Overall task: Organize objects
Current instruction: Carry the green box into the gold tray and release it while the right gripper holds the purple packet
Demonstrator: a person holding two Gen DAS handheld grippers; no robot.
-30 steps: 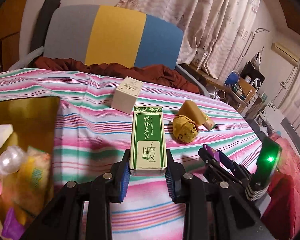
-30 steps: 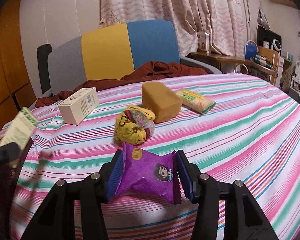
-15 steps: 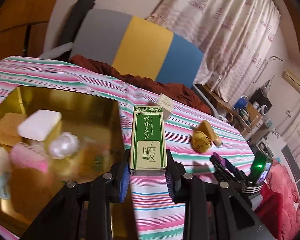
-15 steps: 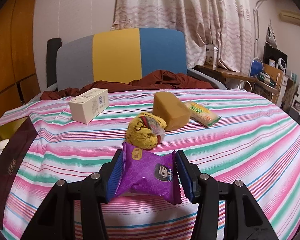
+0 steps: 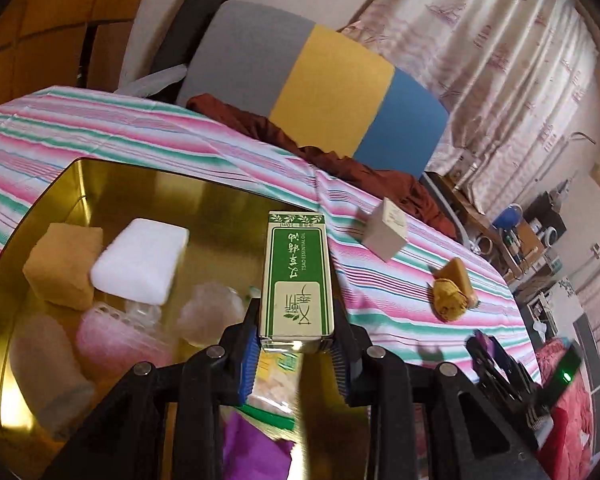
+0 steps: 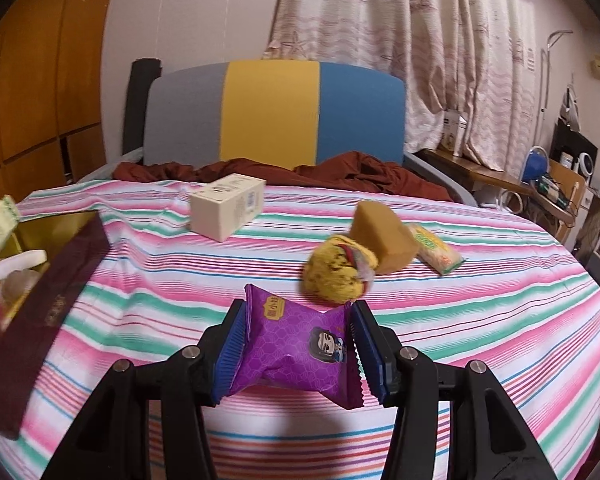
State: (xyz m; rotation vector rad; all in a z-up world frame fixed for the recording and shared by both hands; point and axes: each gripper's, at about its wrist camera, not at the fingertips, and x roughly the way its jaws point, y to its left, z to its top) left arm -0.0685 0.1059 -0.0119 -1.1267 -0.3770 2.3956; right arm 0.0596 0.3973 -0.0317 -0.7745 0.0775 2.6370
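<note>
My left gripper (image 5: pixel 296 350) is shut on a green and cream essential-oil box (image 5: pixel 298 280), held above the gold tin (image 5: pixel 76 184), which holds a tan sponge (image 5: pixel 62 266), a white block (image 5: pixel 142 264), pink and clear items and a purple packet (image 5: pixel 256 454). My right gripper (image 6: pixel 298 344) is shut on a purple snack packet (image 6: pixel 296 354) over the striped cloth (image 6: pixel 480 320). On the cloth lie a cream box (image 6: pixel 228 212), a yellow cloth ball (image 6: pixel 338 274), a tan wedge sponge (image 6: pixel 382 236) and a green-yellow packet (image 6: pixel 438 248).
The tin's dark maroon wall (image 6: pixel 44 304) stands at the left in the right wrist view. A grey, yellow and blue chair back (image 6: pixel 272 114) with a brown cloth (image 6: pixel 340 170) is behind the table. Shelves with clutter (image 6: pixel 556 192) fill the far right.
My left gripper carried the green box leftward from above the striped cloth to above the gold tin. My right gripper, still holding the purple packet, shifted left so the tin's wall came into view.
</note>
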